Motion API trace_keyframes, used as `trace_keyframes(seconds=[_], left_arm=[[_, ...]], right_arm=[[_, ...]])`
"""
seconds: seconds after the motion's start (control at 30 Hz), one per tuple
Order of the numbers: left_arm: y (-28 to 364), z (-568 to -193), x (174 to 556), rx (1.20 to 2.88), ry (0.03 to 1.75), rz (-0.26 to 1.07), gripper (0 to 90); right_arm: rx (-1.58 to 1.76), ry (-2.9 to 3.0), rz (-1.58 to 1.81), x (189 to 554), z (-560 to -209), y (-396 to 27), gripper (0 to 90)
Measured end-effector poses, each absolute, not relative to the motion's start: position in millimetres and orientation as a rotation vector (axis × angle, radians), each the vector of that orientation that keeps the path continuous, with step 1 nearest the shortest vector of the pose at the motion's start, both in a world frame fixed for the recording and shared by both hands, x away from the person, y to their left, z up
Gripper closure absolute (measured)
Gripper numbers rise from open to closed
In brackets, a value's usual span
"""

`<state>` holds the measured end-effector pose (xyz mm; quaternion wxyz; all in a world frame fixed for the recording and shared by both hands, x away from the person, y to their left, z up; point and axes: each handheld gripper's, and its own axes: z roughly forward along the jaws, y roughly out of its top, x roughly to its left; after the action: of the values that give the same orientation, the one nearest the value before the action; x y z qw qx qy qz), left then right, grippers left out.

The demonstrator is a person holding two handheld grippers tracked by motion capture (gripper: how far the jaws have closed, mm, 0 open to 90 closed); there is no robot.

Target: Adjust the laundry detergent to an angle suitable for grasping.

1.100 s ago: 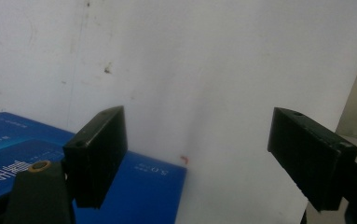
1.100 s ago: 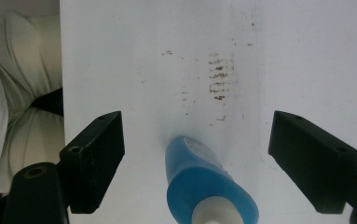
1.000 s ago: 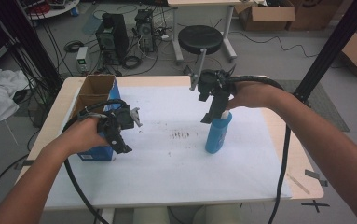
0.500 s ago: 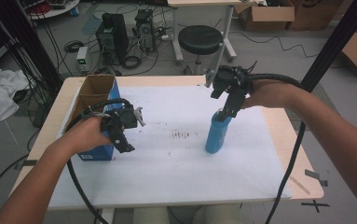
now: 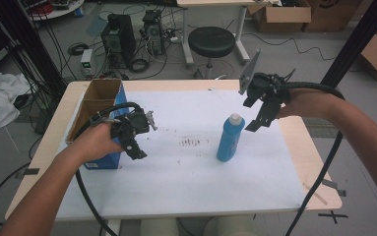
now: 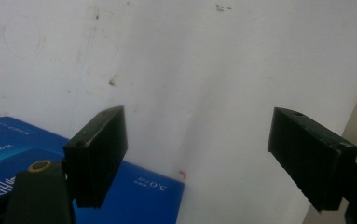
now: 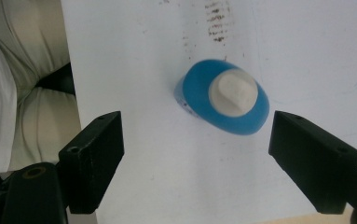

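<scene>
A blue bottle (image 5: 230,137) with a white cap stands upright on the white table top (image 5: 186,187), right of centre. My right gripper (image 5: 260,120) hangs open above and to the right of it, clear of the cap. The right gripper view looks down on the bottle (image 7: 223,100) from above, beyond the wide-apart jaws of that gripper (image 7: 195,135). At the table's left, my left gripper (image 5: 136,150) is open and empty beside a blue box (image 5: 100,105) with an open cardboard top. In the left gripper view that gripper (image 6: 199,135) faces bare table, with the blue box (image 6: 27,154) at lower left.
Dark smudges (image 5: 193,142) mark the table's middle. Behind the table are a black stool (image 5: 211,42), computer cases (image 5: 119,34) and cables on the floor. Cardboard boxes (image 5: 284,14) stand at the back right. A black post (image 5: 358,42) rises at the right.
My right gripper has moved away from the bottle's top, up and to the right. The bottle stays standing. The left hand has kept still.
</scene>
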<state>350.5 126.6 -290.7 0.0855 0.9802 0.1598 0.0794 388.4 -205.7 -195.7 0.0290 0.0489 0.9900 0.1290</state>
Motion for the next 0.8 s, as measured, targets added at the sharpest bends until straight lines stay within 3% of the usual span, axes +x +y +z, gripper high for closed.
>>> trace_keyframes(seconds=[0.8], left_arm=[[100,-307,356,2.824,0.599,0.244,20.8]], right_arm=[[0.257,3.089,0.363,389,-241,-241,17.9]])
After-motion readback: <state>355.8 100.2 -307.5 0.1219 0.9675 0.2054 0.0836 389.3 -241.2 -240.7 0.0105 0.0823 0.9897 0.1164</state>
